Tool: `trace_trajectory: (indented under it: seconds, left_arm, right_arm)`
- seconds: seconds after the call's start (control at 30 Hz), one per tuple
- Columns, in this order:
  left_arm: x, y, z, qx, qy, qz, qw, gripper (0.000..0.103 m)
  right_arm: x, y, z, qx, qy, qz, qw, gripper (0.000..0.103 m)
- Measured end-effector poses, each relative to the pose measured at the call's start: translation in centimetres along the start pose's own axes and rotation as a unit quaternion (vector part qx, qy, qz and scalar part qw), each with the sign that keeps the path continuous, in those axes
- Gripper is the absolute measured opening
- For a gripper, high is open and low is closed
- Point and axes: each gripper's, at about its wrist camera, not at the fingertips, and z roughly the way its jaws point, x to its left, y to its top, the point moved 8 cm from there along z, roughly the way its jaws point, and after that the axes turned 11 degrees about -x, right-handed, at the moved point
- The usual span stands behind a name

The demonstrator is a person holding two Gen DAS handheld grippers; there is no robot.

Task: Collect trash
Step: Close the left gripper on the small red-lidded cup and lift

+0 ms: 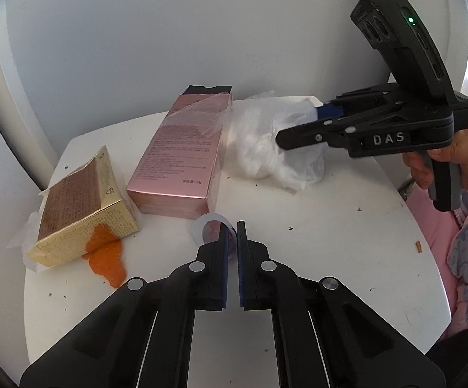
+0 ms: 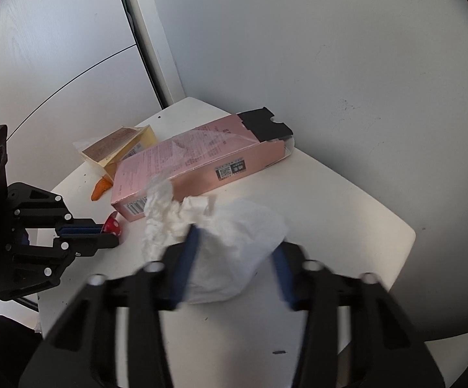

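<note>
White tissue wad (image 2: 234, 245): on the table (image 2: 347, 200) beside the pink box (image 2: 198, 165), between the right gripper's (image 2: 234, 252) spread fingers.
Left gripper (image 1: 233, 226): pinching a small red-spotted wrapper (image 2: 113, 224).

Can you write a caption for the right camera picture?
Right hand-held gripper open around crumpled tissue, beside a pink box.

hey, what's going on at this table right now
A person is clearing trash off a white table with two handheld grippers. The left gripper is shut on a small red-and-white wrapper. The right gripper sits open around a crumpled white tissue wad. A pink box, a gold carton and orange peel lie untouched.
</note>
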Motion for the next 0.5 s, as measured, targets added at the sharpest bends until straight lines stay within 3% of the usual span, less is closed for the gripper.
trace_trajectory:
  seconds: [0.03,0.13,0.5]
  left_arm:
    - [0.1,0.0,-0.1,0.0,0.001,-0.002,1.0,0.004]
    - [0.2,0.0,-0.5,-0.002,0.004,-0.006,1.0,0.004]
    - [0.3,0.7,-4.3,-0.019,0.02,-0.021,0.9994,0.004]
  right_arm:
    - [0.0,0.0,-0.1,-0.001,0.001,0.002,1.0,0.015]
    - [0.1,0.3,-0.6,-0.012,0.005,0.004,1.0,0.008]
    - [2.9,1.7,-3.5,-0.036,0.032,0.002,0.999,0.008]
